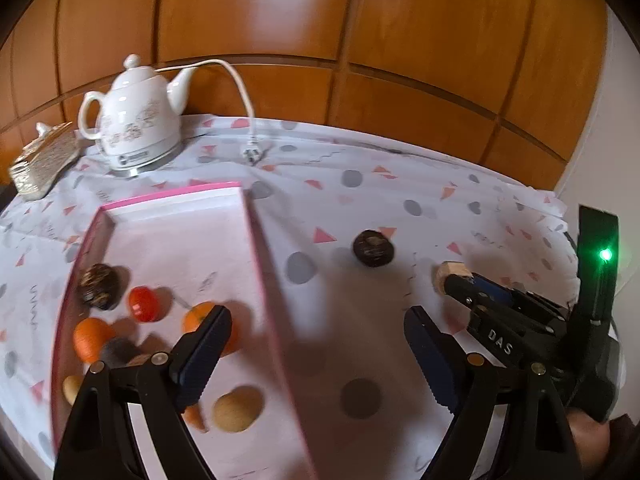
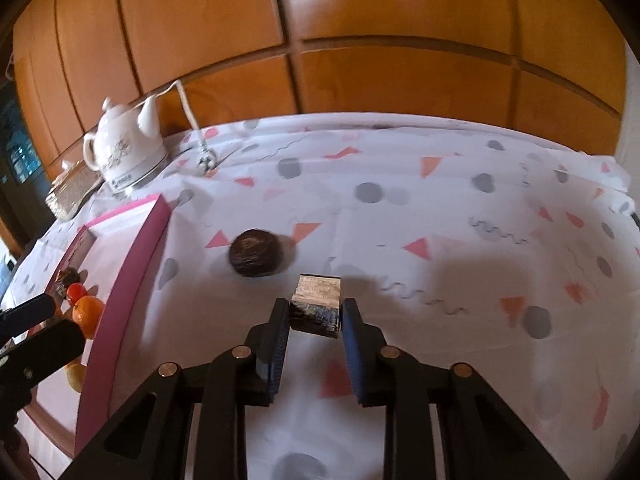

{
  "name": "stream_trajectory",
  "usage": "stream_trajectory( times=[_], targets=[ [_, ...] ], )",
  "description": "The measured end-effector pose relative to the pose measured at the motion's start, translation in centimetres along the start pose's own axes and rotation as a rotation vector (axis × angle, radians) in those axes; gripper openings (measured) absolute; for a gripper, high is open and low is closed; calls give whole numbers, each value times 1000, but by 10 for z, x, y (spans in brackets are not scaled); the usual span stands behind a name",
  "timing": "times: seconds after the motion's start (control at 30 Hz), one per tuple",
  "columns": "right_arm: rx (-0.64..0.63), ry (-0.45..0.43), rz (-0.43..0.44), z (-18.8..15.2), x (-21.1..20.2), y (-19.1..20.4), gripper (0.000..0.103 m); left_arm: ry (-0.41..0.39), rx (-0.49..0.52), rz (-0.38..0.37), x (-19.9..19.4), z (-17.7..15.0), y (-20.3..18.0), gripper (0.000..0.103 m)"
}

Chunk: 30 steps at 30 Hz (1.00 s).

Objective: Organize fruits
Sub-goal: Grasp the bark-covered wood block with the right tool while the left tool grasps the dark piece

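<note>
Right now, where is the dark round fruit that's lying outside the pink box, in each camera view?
Left wrist: dark round fruit right of centre, on the tablecloth beyond the pink box.
Right wrist: dark round fruit left of centre, ahead-left of the right gripper.
Shared landmark: white kettle, far left.

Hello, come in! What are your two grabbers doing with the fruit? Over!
Right gripper shut on wooden block. Left gripper open, empty, over pink box edge. Dark round fruit loose on tablecloth, path clear.
</note>
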State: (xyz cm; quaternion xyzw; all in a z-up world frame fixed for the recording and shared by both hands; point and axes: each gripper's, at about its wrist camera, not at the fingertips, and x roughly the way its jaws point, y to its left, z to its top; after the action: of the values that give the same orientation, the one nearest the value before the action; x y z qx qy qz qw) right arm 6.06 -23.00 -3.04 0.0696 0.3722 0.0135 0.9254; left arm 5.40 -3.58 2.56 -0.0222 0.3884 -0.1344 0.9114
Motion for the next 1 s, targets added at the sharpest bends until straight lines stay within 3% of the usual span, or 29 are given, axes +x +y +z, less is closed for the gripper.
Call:
stream_trajectory(
  times=[0.27,0.57,0.97,1.0],
  targets=[
    [49,-7,-68,-9,-4,-31,26,18,36,-18,29,13,-31,87],
    [71,3,-82,-16,1,-42,26,67,29,-21,74,27,-48,68],
    [90,-2,-60,-18,1,-45,26,96,43,69,127,44,-60,65],
    [91,-2,-59,-18,1,-46,27,99,44,74,130,44,-60,60]
  ],
)
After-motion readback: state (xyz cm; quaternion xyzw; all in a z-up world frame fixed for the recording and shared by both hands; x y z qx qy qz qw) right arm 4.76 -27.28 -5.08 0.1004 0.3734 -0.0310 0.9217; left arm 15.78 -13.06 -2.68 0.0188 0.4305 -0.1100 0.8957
